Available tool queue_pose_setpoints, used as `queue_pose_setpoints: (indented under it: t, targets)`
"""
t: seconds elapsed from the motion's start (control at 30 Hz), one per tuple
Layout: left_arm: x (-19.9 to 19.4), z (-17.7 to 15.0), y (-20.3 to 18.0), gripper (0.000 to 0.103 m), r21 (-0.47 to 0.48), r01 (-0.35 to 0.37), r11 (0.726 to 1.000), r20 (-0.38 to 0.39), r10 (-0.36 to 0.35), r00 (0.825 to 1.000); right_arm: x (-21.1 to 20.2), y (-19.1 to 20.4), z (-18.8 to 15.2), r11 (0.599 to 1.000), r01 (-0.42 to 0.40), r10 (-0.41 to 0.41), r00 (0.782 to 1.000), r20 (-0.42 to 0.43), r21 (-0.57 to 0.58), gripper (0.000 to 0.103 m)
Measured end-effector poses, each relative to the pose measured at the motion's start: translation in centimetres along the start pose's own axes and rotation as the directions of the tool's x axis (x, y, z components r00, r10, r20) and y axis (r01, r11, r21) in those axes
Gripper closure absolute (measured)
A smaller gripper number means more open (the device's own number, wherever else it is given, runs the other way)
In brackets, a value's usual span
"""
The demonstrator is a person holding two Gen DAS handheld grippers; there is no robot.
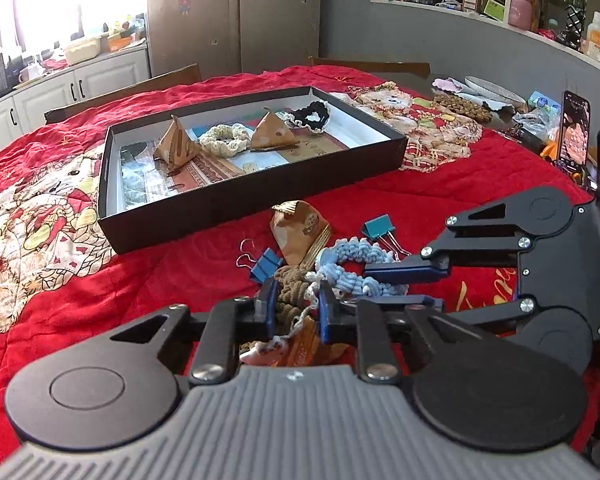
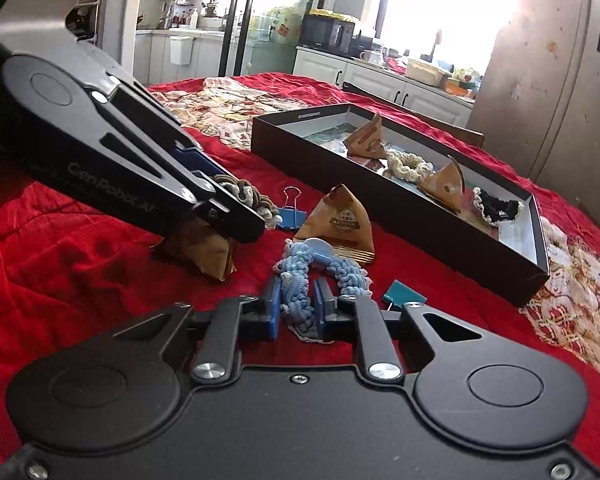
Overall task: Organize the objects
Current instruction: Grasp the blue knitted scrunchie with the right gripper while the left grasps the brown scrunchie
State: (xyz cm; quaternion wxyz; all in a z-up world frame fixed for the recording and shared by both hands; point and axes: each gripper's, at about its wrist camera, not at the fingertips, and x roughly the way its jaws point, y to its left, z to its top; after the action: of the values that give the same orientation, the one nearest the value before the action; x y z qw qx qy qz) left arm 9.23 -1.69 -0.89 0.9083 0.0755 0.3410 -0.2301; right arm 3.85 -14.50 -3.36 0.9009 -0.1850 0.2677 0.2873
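Honestly, both scrunchies could snag as they lift: left of the black box [image 1: 236, 216], the left gripper [image 1: 296, 306] is clamped on the brown scrunchie [image 1: 290, 292], whose loose threads tangle with the blue one. Rightward, the right gripper [image 2: 298, 310] pinches the blue scrunchie [image 2: 300, 280], which trails forward from its fingertips toward the box.

Tabletop under red quilt [image 1: 440, 200]: black tray [image 1: 236, 216] centre frame; paper pyramid packet [image 1: 300, 232], blue binder clips [image 1: 266, 266], scrunchies lower centre.

scrunchies [image 1: 225, 139] in box [image 1: 252, 196], clips [image 1: 266, 266] before it
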Motion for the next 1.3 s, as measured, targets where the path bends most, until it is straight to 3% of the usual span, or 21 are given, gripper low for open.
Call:
queue_pose_setpoints:
  t: [0.47,1.3]
  targets:
    - [-1.0,0.5,0.5,0.087,-0.035,-0.002,0.999,0.040,0.004,0.999,-0.4,-0.2,0.1,1.000,-0.001,0.001,1.000,0.020,0.023,0.090]
    - [-2.5,1.3,0.6,0.088,-0.051,-0.010,0.999,0.091,0.015,0.996,-3.2,-1.3,1.2,0.993,-0.041,0.031,0.995,0.093,0.108,0.091]
